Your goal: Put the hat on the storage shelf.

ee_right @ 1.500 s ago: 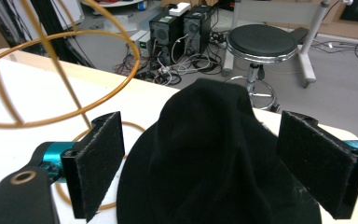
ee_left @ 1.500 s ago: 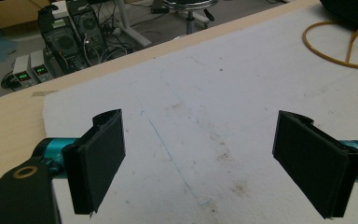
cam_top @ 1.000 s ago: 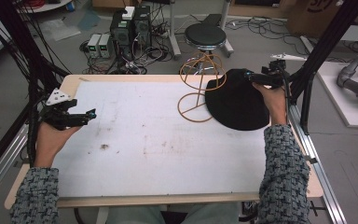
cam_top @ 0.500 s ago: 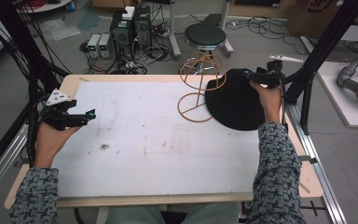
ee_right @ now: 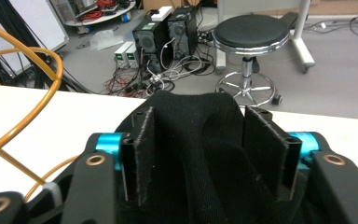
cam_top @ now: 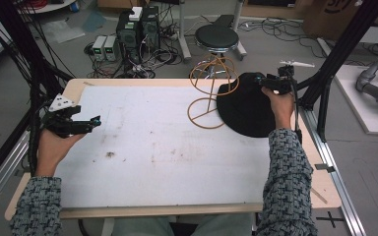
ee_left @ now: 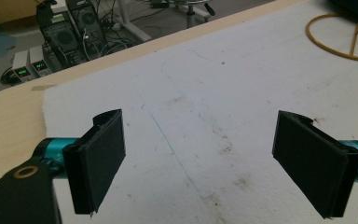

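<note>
Black fabric bunched between the right tool (ee_right: 198, 154) jaws: a fold of the black cloth hat (cam_top: 246, 110) sits in the gap in the right gripper view, both pads against it. Jaws have just been closing, now pinching that fold.

High view: right tool (cam_top: 271, 82) at upper right of frame, over the far edge of the hat, hand (cam_top: 279, 105) behind it, patterned grey knit sleeve (cam_top: 285, 182) running down to the lower right.

Hat lies flat on the white bench surface (cam_top: 167, 147), right of centre, near the right edge. Its left rim touches or overlaps the orange wire hat stand (cam_top: 211, 93), which stands upright with its round base ring on the bench; can't tell if the hat rests on the ring or just beside it. Stand's wire loops also show at the left of the right gripper view (ee_right: 23, 93).

Left tool (cam_top: 76, 125) at centre left of the high view, held level over the bench's left edge, well apart from the hat. Left gripper view: both black pads (ee_left: 100, 161) spread wide, nothing between them, stained white bench below, part of the orange base ring (ee_left: 335, 42) in the upper right corner.

Beyond the bench's far edge: black round stool (cam_top: 217, 37) at top centre, black computer towers (cam_top: 138, 27) with tangled cables to its left, on the floor.
</note>
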The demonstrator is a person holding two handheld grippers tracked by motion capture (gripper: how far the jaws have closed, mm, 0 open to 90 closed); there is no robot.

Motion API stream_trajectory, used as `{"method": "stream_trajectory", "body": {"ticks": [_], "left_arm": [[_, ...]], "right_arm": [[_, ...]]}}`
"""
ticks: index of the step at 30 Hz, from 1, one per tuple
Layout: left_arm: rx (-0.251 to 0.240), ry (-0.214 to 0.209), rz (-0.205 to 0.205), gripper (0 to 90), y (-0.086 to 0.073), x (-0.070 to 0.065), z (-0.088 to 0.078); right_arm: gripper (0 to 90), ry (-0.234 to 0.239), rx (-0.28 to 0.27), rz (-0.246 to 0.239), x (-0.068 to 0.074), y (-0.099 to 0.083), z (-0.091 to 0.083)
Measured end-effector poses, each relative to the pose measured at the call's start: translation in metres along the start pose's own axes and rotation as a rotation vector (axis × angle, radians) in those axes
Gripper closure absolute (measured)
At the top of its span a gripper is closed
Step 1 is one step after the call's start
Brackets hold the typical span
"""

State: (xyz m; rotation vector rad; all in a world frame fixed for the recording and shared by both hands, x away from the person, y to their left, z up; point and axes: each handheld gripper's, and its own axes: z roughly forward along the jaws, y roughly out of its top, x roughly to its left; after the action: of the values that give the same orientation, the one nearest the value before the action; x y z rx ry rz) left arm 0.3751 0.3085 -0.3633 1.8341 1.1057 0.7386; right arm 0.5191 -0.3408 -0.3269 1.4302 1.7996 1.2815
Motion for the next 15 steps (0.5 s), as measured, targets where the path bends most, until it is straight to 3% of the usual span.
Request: {"method": "stream_trajectory", "body": {"ticks": [4,5,8,9,15], "left_arm": [[0.0,0.003,0.001,17.6,-0.0001,0.0003,-0.0008],[0.001,0.004,0.001,17.6,-0.0001,0.0005,-0.0009],[0.003,0.003,0.002,17.6,0.0,0.0006,-0.0015],[-0.002,0.003,-0.003,17.6,-0.0001,0.0001,-0.0011],[0.0,0.006,0.002,17.6,0.0002,0.0006,-0.0021]], "right_arm": [[55.6,0.009,-0.003,0.008,-0.001,-0.0005,-0.0005],[62.7,0.012,-0.004,0.006,-0.0004,0.0,-0.0016],[67.2,0.018,-0.004,0.011,0.0013,0.0005,-0.0023],[73.9,0.017,-0.006,0.005,0.0028,0.001,-0.0029],[83.5,0.009,-0.004,-0.018,0.0055,0.002,-0.0037]]}}
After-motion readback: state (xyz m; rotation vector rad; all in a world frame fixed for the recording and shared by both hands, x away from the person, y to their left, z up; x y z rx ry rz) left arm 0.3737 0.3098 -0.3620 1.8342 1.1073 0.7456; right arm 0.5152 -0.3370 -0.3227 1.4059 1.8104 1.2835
